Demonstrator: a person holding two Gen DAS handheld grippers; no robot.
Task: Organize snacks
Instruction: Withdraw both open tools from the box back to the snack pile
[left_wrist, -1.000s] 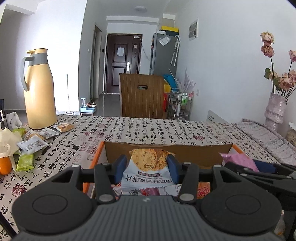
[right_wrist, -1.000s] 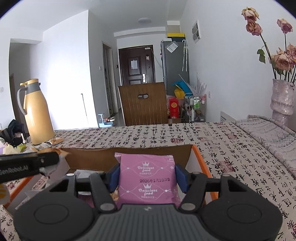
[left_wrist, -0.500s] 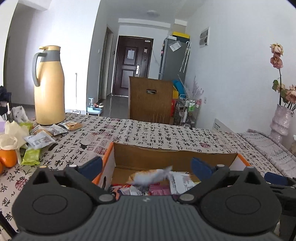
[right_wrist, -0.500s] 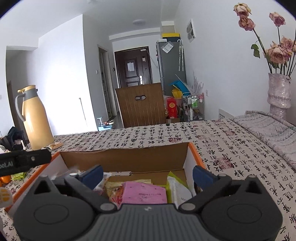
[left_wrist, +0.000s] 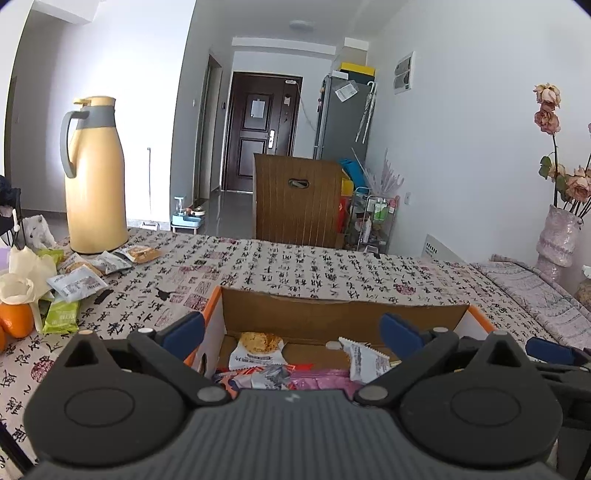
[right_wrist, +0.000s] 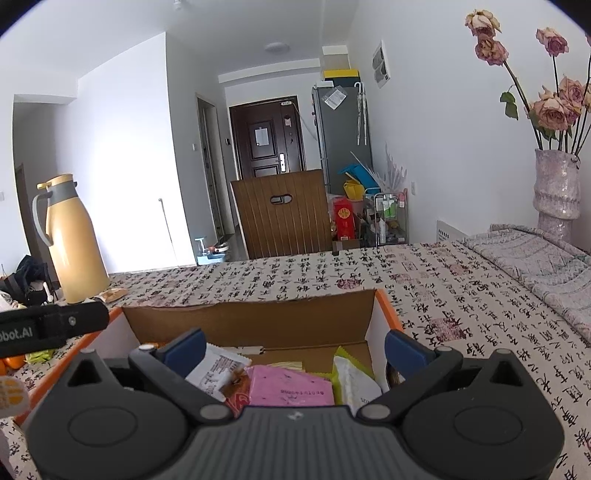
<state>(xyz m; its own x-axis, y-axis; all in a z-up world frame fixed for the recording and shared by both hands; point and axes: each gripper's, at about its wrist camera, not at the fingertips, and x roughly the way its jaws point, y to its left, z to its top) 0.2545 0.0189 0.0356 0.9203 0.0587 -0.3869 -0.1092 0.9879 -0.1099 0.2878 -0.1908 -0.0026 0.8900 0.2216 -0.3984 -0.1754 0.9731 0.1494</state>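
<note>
both grippers spread wide and empty above the cardboard box (left_wrist: 332, 310): left gripper (left_wrist: 291, 328), right gripper (right_wrist: 295, 347). inside the box already, the cracker packet (left_wrist: 256, 350) and the pink packet (right_wrist: 290, 387), lying flat among other wrappers. more loose snack packets (left_wrist: 79, 282) well apart on the tablecloth (left_wrist: 295, 266), near the yellow thermos (left_wrist: 94, 177). probably light, soft, a bit slippery foil; best pinched at the sealed edge, gently, so as not to crush what is inside.

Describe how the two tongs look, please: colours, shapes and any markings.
Both left tongs and right tongs have a dark grey ribbed body, black linkage arms with round discs and silver pivot pins, and blue finger pads. In the right view, the other tool's black bar carries white "bot.AI" lettering.
</note>
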